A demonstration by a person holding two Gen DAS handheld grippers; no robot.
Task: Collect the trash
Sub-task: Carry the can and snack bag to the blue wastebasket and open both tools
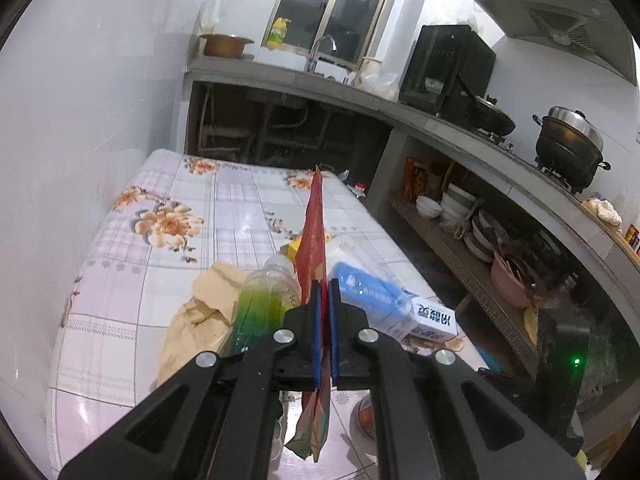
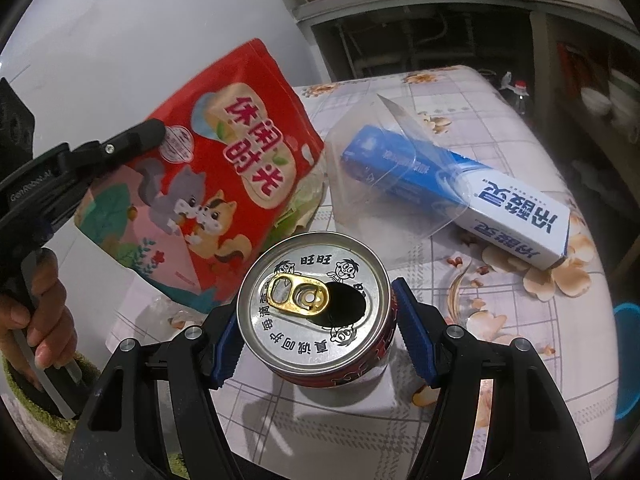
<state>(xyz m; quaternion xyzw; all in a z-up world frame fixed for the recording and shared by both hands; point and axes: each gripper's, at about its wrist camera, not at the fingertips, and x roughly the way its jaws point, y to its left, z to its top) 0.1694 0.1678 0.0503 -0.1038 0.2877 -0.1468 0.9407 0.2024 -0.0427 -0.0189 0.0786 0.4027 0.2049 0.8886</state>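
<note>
The left gripper (image 1: 325,292) is clamping its 2 blue pads tight on a red snack bag (image 2: 208,184), which is hanging clear of the table (image 1: 168,216) with its edge toward the left wrist camera. A hand (image 2: 38,308) at the left edge of the right wrist view is gripping that tool's handle, the gripper pointing downward at a slant.

The right gripper (image 2: 316,328) is pointing steeply down, its jaws standing wide on either side of an opened drink can (image 2: 314,304) near the table's front edge; the left pad looks to be touching the can's wall, while a small gap shows at the right pad.

Behind the can, a blue and white carton (image 2: 460,196) is lying on its side toward the table's right edge, partly under a clear plastic tub (image 2: 360,148). A green-tinted plastic bottle (image 1: 260,300) and crumpled brown paper (image 1: 200,316) are lying toward the table's left side.
</note>
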